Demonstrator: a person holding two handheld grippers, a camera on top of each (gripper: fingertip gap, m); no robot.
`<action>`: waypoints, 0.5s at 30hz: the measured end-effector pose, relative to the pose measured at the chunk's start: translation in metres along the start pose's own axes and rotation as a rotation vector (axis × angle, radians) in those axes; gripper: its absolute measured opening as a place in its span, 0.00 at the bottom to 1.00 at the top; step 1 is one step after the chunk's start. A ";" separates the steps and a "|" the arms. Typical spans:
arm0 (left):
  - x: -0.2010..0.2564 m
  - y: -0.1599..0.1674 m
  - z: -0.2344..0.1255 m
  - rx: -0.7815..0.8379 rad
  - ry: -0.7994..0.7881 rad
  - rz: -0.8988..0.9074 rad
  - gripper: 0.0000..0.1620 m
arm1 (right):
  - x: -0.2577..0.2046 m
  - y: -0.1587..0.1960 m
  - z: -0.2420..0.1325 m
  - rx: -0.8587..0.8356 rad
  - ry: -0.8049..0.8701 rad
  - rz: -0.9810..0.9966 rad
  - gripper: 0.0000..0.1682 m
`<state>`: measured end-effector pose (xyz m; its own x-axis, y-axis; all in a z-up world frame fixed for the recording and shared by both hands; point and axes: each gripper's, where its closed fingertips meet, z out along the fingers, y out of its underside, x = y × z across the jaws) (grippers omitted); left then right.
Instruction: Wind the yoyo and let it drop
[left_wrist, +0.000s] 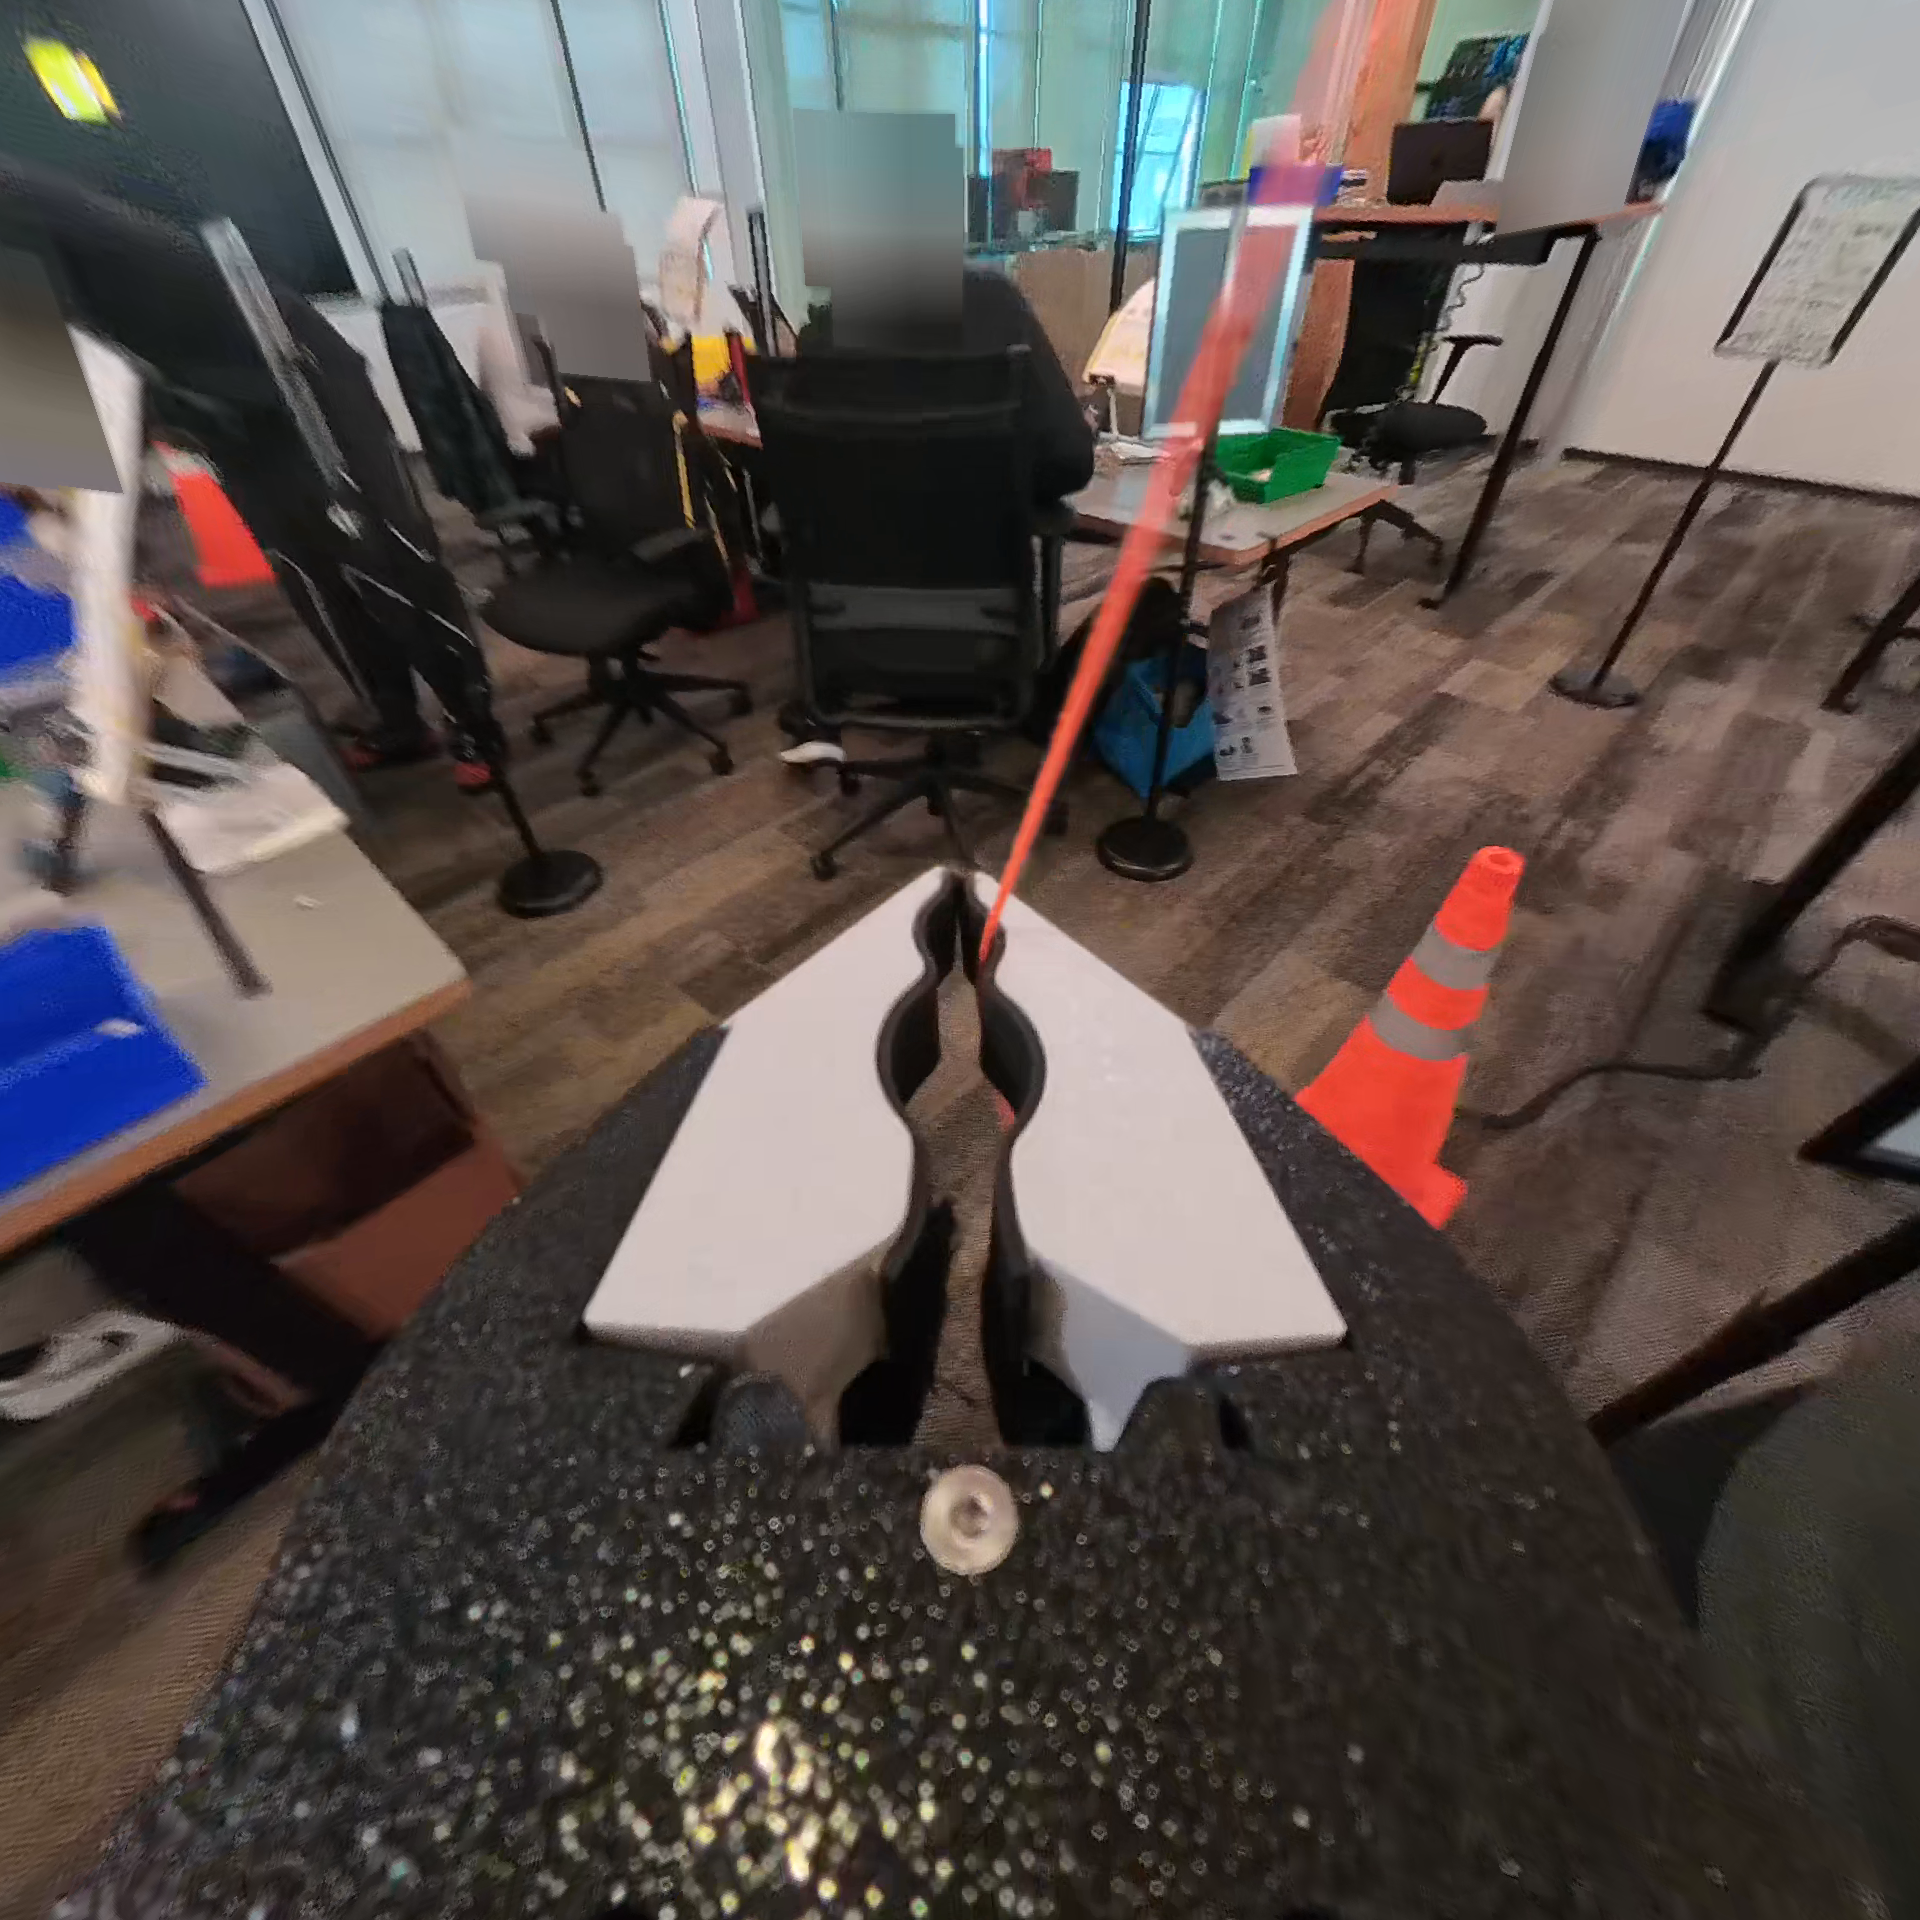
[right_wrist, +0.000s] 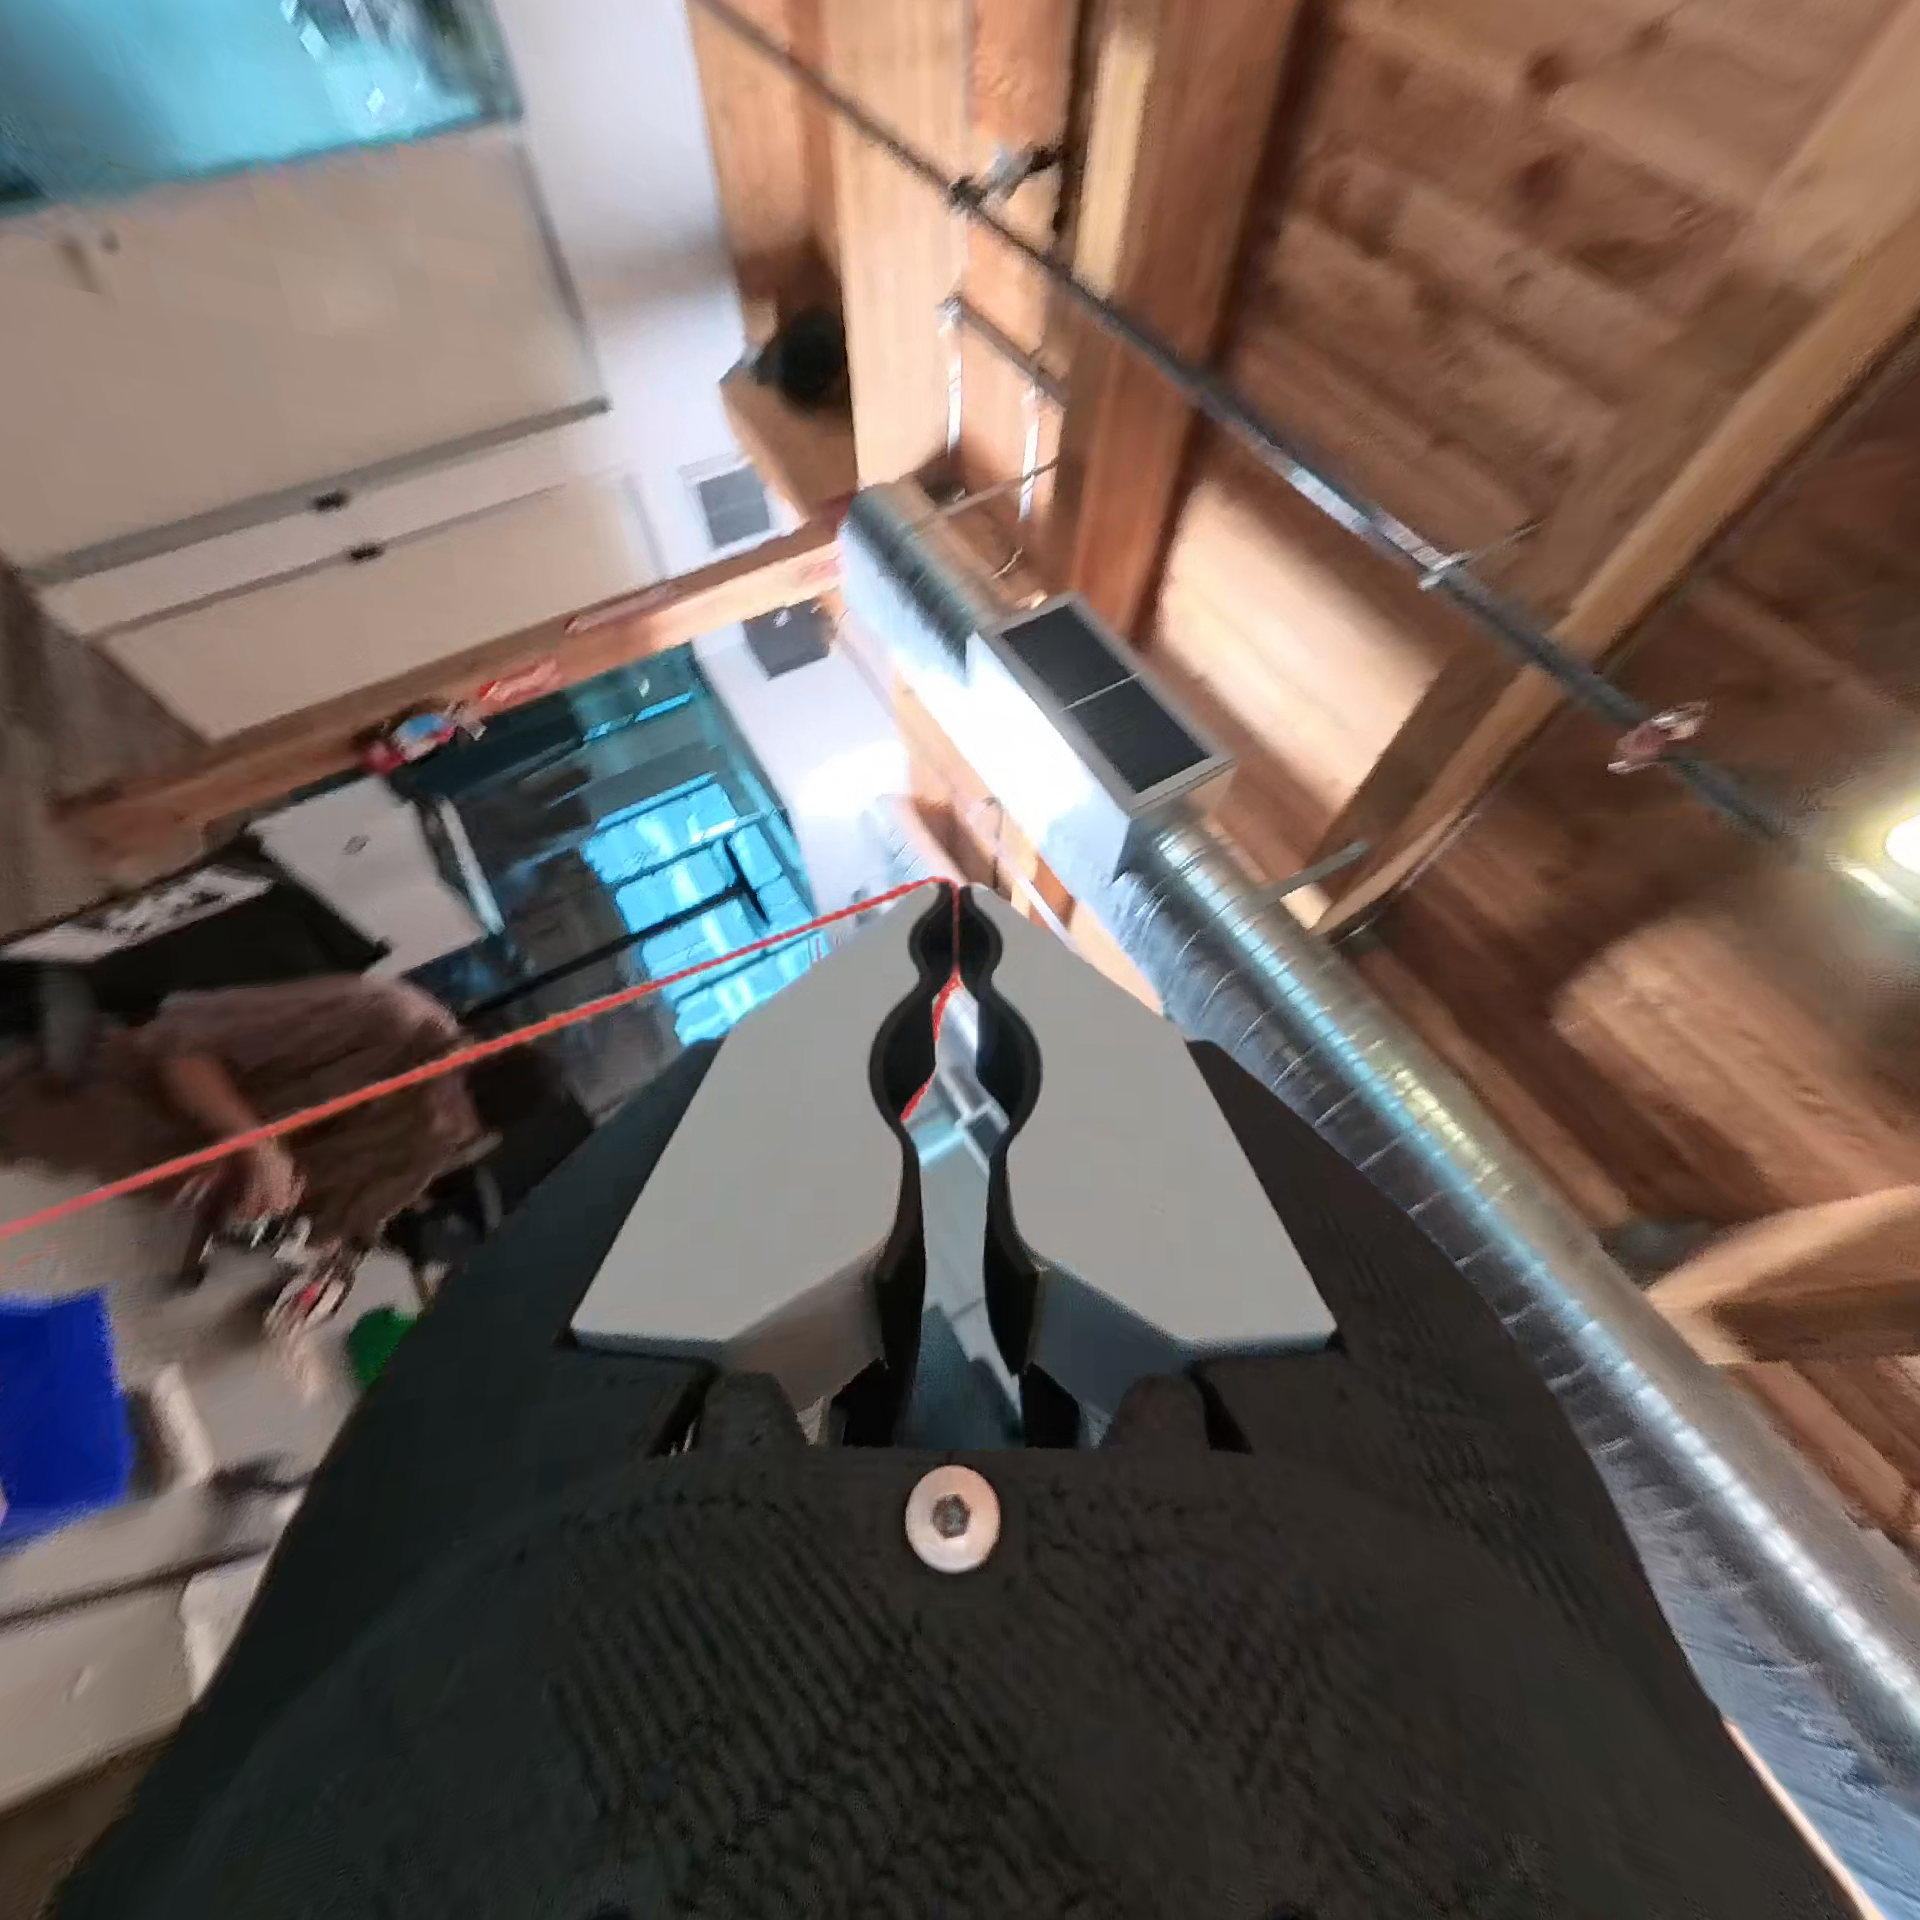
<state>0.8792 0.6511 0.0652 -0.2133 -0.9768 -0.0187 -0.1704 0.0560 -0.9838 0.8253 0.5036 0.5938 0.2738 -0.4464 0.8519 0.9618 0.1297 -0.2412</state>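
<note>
My left gripper (left_wrist: 958, 883) is shut on a red string (left_wrist: 1122, 582). The string runs from between its fingertips up and to the right, blurred by motion. At its far end is a blurred purple and pink shape (left_wrist: 1288, 171), which I take for the yoyo. My right gripper (right_wrist: 956, 896) points up at the ceiling and is shut on the red string (right_wrist: 416, 1070). The string passes between the fingertips and runs taut down to the left edge of that view. A short piece of it shows between the pads. No yoyo shows in the right wrist view.
An orange cone (left_wrist: 1423, 1029) stands on the floor just right of the left gripper. Black office chairs (left_wrist: 914, 582) and seated people are ahead, a table (left_wrist: 312, 997) with blue bins at left, a sign stand (left_wrist: 1662, 520) at right. Overhead are wooden beams and a metal duct (right_wrist: 1351, 997). Tip to tip, the grippers are about 55 cm apart.
</note>
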 end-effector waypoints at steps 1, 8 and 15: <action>0.005 -0.017 -0.025 0.010 -0.017 0.064 0.00 | 0.018 -0.014 -0.008 0.039 0.039 0.017 0.00; 0.080 -0.142 -0.205 0.064 -0.350 0.588 0.00 | 0.125 -0.115 -0.068 0.407 0.287 0.272 0.00; 0.116 -0.153 -0.342 -0.139 -0.665 0.501 0.00 | 0.135 -0.192 -0.058 0.577 0.272 0.446 0.00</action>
<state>0.5516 0.6002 0.2750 0.3087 -0.7455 -0.5908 -0.3326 0.4973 -0.8013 0.6779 0.3676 0.7280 0.6972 -0.4358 0.5693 0.6276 0.7548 -0.1909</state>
